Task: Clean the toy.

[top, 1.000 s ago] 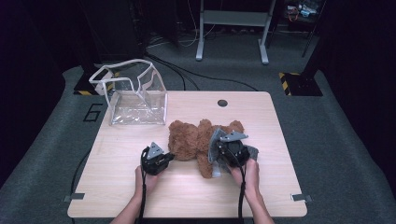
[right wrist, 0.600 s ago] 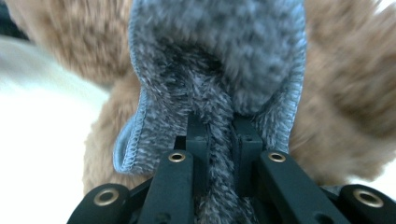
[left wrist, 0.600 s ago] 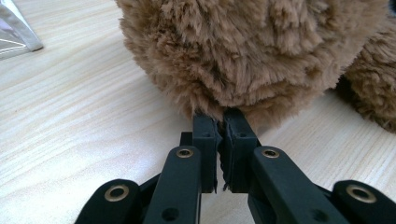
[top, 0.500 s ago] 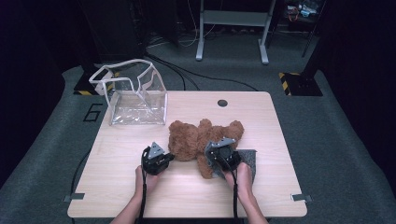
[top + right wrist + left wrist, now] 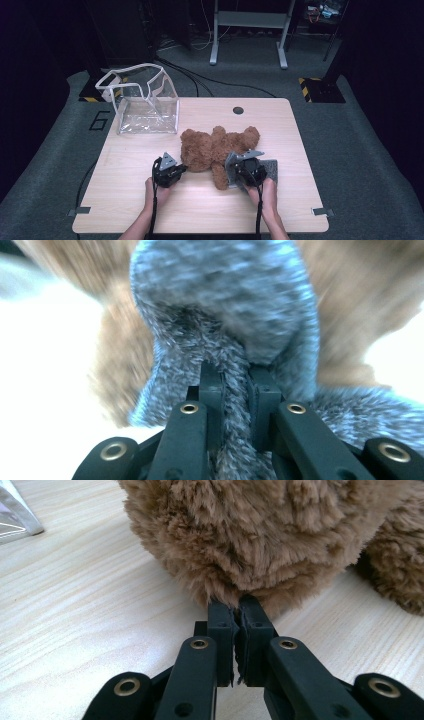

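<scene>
- Since a second ago, the right tool (image 5: pixel 240 172) has sunk toward the bench (image 5: pixel 125 200) and slid a little toward the person; the grey cloth (image 5: pixel 267 170) it grips now lies flatter beside the bear (image 5: pixel 215 147).
- The left tool (image 5: pixel 175 167) sits where it did, and the bear and the bag (image 5: pixel 145 102) have not shifted.
- The left tool (image 5: pixel 237 625) is clamped shut, its tips buried in the fur at the bear's (image 5: pixel 250 535) edge and pinching a tuft of it.
- The right tool (image 5: pixel 235 390) is closed on a fold of the cloth (image 5: pixel 225 315), which bunches up between the jaws and bulges above them; that view is blurred.
- The bear lies flat near the bench's middle, limbs spread, between the two tools, with the left tool at its left edge and the right tool at its lower right.
- The cloth lies on the bench at the bear's right side, touching it, partly under the right tool.
- The bear is brown, with long, shaggy plush that looks soft and rounded.
- The cloth is grey and fuzzy, a knit-like pile, roughly rectangular where it lies flat.
- The bag is clear, stiff plastic with white trim and a looped handle, standing open at the bench's far left corner, well apart from the bear.
- The bench top is pale wood grain, with a round dark hole (image 5: pixel 238 110) near its far edge.
</scene>
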`<action>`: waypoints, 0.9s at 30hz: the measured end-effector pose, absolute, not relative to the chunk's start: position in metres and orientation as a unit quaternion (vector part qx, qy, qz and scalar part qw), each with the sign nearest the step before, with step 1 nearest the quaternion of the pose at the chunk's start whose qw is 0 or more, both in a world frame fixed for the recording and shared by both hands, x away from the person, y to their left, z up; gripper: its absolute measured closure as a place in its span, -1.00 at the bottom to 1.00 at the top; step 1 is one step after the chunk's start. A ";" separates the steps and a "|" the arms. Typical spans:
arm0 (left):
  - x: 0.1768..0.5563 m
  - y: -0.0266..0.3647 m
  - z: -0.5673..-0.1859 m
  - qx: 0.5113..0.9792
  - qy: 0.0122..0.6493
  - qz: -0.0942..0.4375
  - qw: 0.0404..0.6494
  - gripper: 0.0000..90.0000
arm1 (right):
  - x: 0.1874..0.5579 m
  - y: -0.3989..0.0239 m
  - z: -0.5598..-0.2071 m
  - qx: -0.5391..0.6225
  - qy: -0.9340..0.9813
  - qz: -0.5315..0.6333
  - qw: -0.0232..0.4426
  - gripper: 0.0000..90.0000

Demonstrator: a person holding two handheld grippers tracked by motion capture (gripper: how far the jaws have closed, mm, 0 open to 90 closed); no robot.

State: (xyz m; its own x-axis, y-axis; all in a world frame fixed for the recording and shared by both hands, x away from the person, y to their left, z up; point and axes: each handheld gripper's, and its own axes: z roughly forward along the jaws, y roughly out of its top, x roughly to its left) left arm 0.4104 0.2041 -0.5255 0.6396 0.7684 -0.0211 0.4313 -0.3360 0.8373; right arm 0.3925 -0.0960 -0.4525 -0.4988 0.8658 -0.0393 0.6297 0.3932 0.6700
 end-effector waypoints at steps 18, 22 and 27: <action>0.411 0.203 -0.526 0.797 0.378 0.188 0.431 0.92 | 0.407 -0.057 -0.460 0.441 0.837 0.300 0.121 0.78; 0.411 0.203 -0.526 0.797 0.379 0.188 0.432 0.92 | 0.398 -0.056 -0.463 0.431 0.844 0.301 0.110 0.78; 0.411 0.204 -0.525 0.799 0.377 0.184 0.431 0.92 | 0.386 -0.057 -0.469 0.424 0.851 0.295 0.093 0.78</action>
